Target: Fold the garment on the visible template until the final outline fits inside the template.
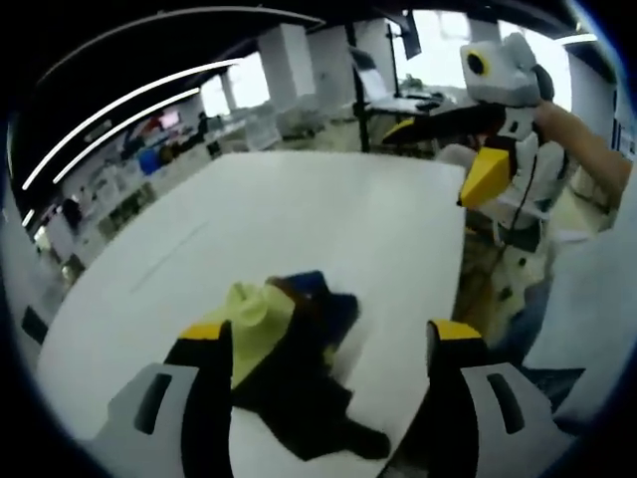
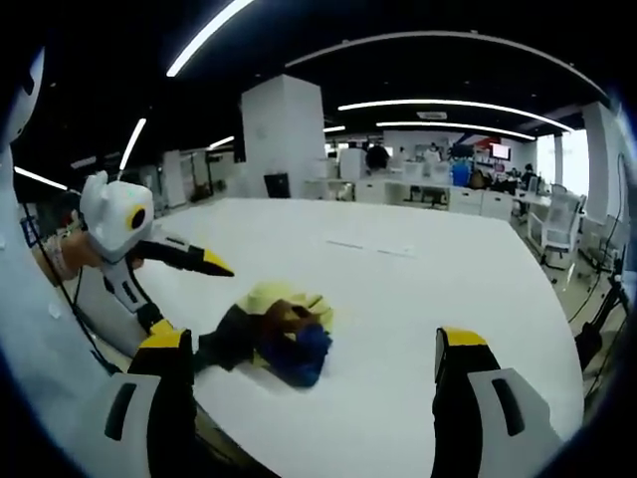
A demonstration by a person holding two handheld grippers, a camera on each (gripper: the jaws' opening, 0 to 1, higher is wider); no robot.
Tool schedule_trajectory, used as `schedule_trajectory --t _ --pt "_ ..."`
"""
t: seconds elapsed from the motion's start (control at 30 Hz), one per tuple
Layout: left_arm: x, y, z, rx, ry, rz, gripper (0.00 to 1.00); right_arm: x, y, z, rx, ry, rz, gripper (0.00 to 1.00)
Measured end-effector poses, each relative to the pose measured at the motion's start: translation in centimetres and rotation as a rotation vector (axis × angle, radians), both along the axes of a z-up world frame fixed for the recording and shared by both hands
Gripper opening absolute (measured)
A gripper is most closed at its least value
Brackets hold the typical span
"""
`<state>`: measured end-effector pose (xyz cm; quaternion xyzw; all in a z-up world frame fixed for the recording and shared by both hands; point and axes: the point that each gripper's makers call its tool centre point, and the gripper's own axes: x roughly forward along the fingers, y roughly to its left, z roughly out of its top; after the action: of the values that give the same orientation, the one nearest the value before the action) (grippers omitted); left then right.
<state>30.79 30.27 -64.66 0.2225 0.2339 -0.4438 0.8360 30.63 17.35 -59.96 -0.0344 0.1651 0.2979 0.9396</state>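
A crumpled garment (image 1: 289, 349) in yellow, black, blue and brown lies bunched near the edge of the white table (image 1: 299, 219). My left gripper (image 1: 328, 334) hangs open in front of it, its left jaw overlapping the yellow part. The right gripper (image 1: 488, 179), held in a person's hand, hovers beyond the table's right edge. In the right gripper view the garment (image 2: 279, 334) lies just ahead of my open right gripper (image 2: 311, 344), apart from both jaws. The left gripper (image 2: 179, 289) shows there at the left, jaws spread. Faint line marks (image 2: 368, 247) cross the tabletop.
The table (image 2: 428, 299) stretches bare beyond the garment. Its near edge (image 1: 453, 299) drops off beside the garment. A person's arm (image 1: 587, 139) and pale clothing stand at the right. Desks, chairs and a white pillar (image 2: 284, 139) fill the office behind.
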Motion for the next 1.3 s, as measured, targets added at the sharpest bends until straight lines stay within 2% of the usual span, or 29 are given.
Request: schedule_trajectory --t 0.2,0.33,0.6,0.73,0.83,0.97,1.13,1.3 --pt "0.3 -0.7 -0.8 0.006 0.019 -0.021 0.61 0.6 -0.6 0.1 0.009 -0.003 -0.005 1.0" --pt "0.0 -1.5 -1.2 -0.019 0.072 -0.025 0.49 1.0 -1.0 -0.1 0.015 -0.002 -0.011 1.0" --pt "0.7 -2.0 -2.6 0.017 0.089 -0.022 0.34 1.3 -1.4 -0.3 0.04 0.0 -0.019 1.0" --pt "1.0 -2.1 -3.1 0.04 0.084 -0.009 0.21 1.4 -1.9 -0.6 0.044 0.005 -0.026 1.0" --pt "1.5 -1.9 -3.6 0.066 0.073 0.003 0.16 1.5 -2.2 -0.6 0.049 0.005 -0.034 1.0" --pt "1.8 -1.4 -4.8 0.14 0.056 -0.003 0.16 1.5 -2.3 -0.5 0.054 0.004 -0.032 1.0" --pt "2.5 -1.0 -5.8 0.168 0.027 0.02 0.2 1.5 -2.4 -0.4 0.061 0.001 -0.038 1.0" --pt "3.0 -0.9 -6.9 0.194 0.027 0.02 0.24 1.5 -2.7 -0.4 0.059 0.001 -0.04 1.0"
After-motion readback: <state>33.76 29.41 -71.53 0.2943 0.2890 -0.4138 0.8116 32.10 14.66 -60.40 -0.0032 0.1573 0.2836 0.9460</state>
